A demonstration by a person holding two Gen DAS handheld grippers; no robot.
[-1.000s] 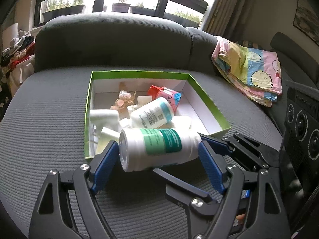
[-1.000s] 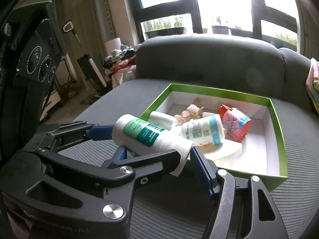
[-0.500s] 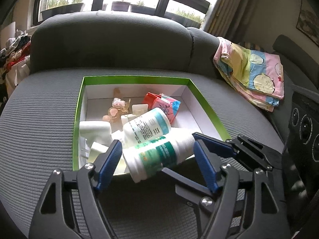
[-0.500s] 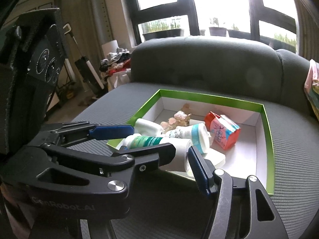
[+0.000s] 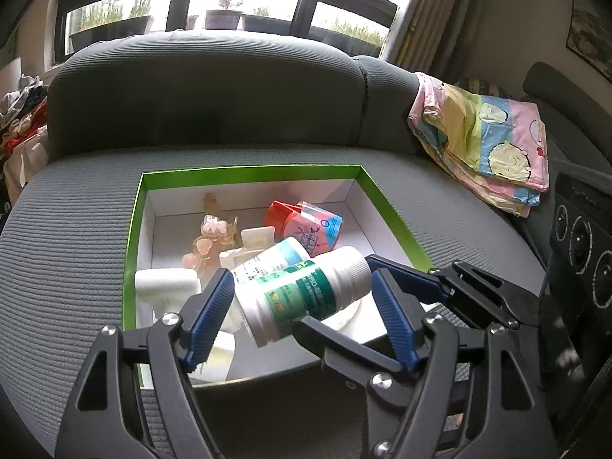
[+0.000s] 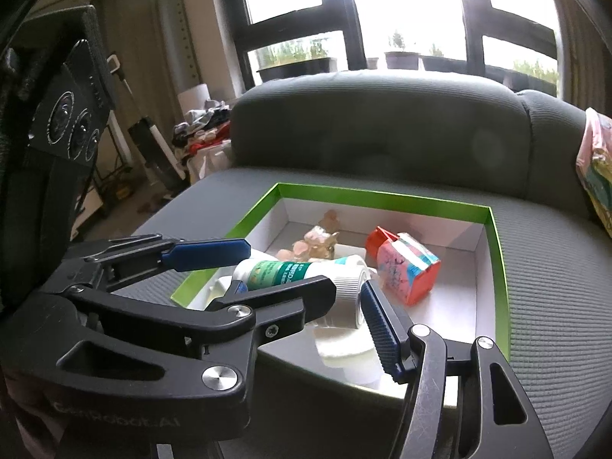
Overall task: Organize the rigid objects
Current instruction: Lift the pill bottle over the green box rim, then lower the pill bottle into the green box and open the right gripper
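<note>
A white bottle (image 5: 302, 298) (image 6: 290, 271) with a green label hangs tilted over the front part of a green-rimmed white box (image 5: 248, 170) (image 6: 382, 195). My left gripper (image 5: 302, 313) spans it end to end, with one blue pad at its base and the other beside its ribbed cap. My right gripper (image 6: 306, 310) also clamps the bottle, one pad on the cap and one finger under the body. The box holds a second white bottle (image 5: 275, 256), a red and pink carton (image 5: 310, 225) (image 6: 405, 271), a pink hair clip (image 5: 210, 233) and white pieces (image 5: 164, 279).
The box rests on a grey ribbed sofa seat (image 5: 69, 229) with a tall backrest (image 5: 206, 95) behind it. A folded colourful cloth (image 5: 485, 141) lies at the right end. A heap of clothes (image 5: 19, 114) sits off the left side.
Both grippers moved forward with the bottle, from in front of the box to over its near edge. The bottle tipped from level to slanted, and both sets of jaws narrowed slightly.
</note>
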